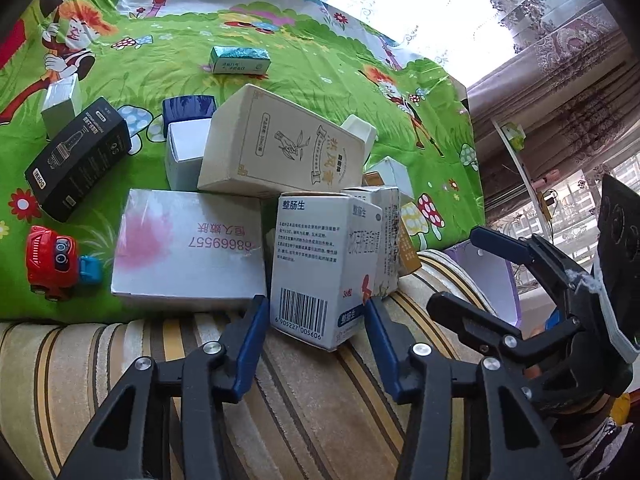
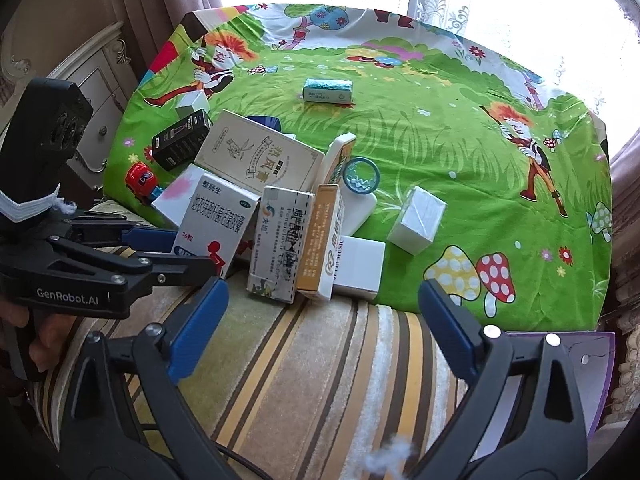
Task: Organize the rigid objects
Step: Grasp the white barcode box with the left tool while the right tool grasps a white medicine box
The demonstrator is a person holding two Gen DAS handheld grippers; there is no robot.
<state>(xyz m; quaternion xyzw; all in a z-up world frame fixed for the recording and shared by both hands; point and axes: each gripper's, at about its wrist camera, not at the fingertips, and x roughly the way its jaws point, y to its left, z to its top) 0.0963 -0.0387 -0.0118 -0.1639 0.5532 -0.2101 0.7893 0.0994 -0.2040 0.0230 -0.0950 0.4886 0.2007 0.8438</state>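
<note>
Several boxes stand in a cluster at the near edge of the green cartoon cloth (image 1: 280,80). A white and blue medicine box (image 1: 320,268) with a barcode stands upright between the open fingers of my left gripper (image 1: 316,308), which do not visibly press it; it also shows in the right wrist view (image 2: 216,224). Beside it are a grey-white box (image 2: 276,244), an orange box (image 2: 320,240) and a cream box (image 1: 284,144) leaning on top. My right gripper (image 2: 324,292) is open and empty over the striped cushion (image 2: 320,360), just before the boxes.
A pink and white box (image 1: 188,244), a black box (image 1: 80,160), a red toy car (image 1: 52,260), a green box (image 1: 240,60), a white cube (image 2: 416,220) and a blue ring (image 2: 360,176) lie on the cloth. A purple-edged container (image 2: 560,380) stands at right.
</note>
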